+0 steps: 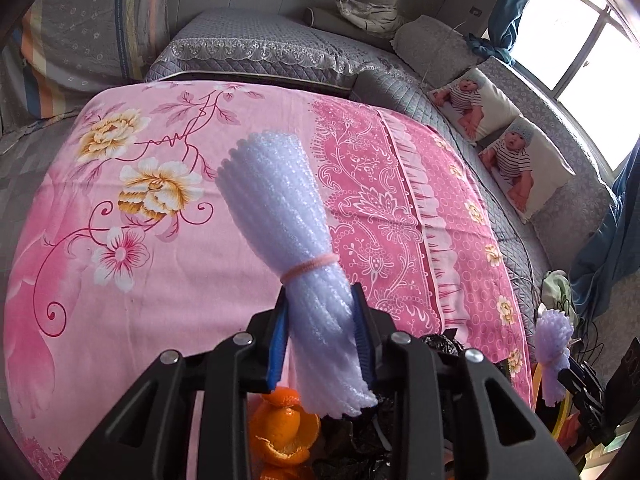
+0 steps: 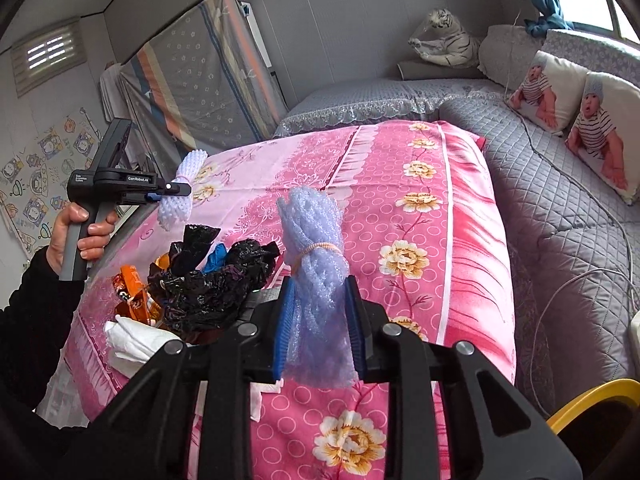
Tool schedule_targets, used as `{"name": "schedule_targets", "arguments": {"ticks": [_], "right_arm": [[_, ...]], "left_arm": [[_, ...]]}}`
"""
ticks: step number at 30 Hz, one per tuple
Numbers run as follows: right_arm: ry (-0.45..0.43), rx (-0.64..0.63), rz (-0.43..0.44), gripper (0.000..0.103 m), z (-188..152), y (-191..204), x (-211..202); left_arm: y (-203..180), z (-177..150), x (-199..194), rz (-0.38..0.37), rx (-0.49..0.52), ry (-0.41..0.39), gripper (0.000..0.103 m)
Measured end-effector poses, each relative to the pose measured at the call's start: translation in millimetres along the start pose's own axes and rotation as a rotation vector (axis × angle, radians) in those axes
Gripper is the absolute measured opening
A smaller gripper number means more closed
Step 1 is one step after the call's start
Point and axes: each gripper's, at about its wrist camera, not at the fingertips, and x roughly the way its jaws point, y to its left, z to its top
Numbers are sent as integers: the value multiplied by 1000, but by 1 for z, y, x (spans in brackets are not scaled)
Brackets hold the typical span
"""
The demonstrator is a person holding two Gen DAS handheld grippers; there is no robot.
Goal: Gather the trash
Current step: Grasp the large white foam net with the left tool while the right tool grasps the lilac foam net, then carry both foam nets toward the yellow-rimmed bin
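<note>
My left gripper (image 1: 320,312) is shut on a white foam net bundle (image 1: 280,216) tied with a pink band, held above the pink floral sheet (image 1: 120,280). My right gripper (image 2: 320,300) is shut on a lilac foam net bundle (image 2: 312,240) tied with an orange band. The left gripper and its bundle also show in the right wrist view (image 2: 176,190), and the right gripper's bundle shows in the left wrist view (image 1: 554,344). On the sheet lie orange peel (image 1: 284,428), crumpled black plastic (image 2: 212,284), orange wrappers (image 2: 132,296) and a white tissue (image 2: 136,340).
A grey quilted sofa (image 2: 560,216) with two baby-print pillows (image 2: 560,96) runs along the right. A yellow-rimmed bin (image 2: 592,404) sits at the lower right. A toy tiger (image 2: 444,40) sits in the far corner. A cable (image 2: 576,184) trails over the sofa.
</note>
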Motion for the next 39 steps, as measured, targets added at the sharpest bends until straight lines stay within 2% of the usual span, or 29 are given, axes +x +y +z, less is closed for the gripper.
{"name": "schedule_targets", "arguments": {"ticks": [6, 12, 18, 22, 26, 34, 39], "right_arm": [[-146, 7, -54, 24, -6, 28, -47], [-270, 71, -62, 24, -18, 50, -80], [-361, 119, -163, 24, -35, 61, -110], [-428, 111, -267, 24, -46, 62, -134], [-500, 87, -366, 24, -56, 64, -159], [-616, 91, -456, 24, -68, 59, -205], [-698, 115, -538, 24, -75, 54, -232]], "left_arm": [[-13, -20, -47, -18, 49, -156, 27], [-52, -53, -97, -11, 115, -330, 28], [-96, -97, -131, -30, 189, -460, 28], [-123, -123, -146, -64, 219, -516, 28], [-152, -140, -157, -104, 270, -541, 28], [-199, -158, -174, -170, 342, -572, 28], [-226, -158, -183, -193, 377, -599, 28]]}}
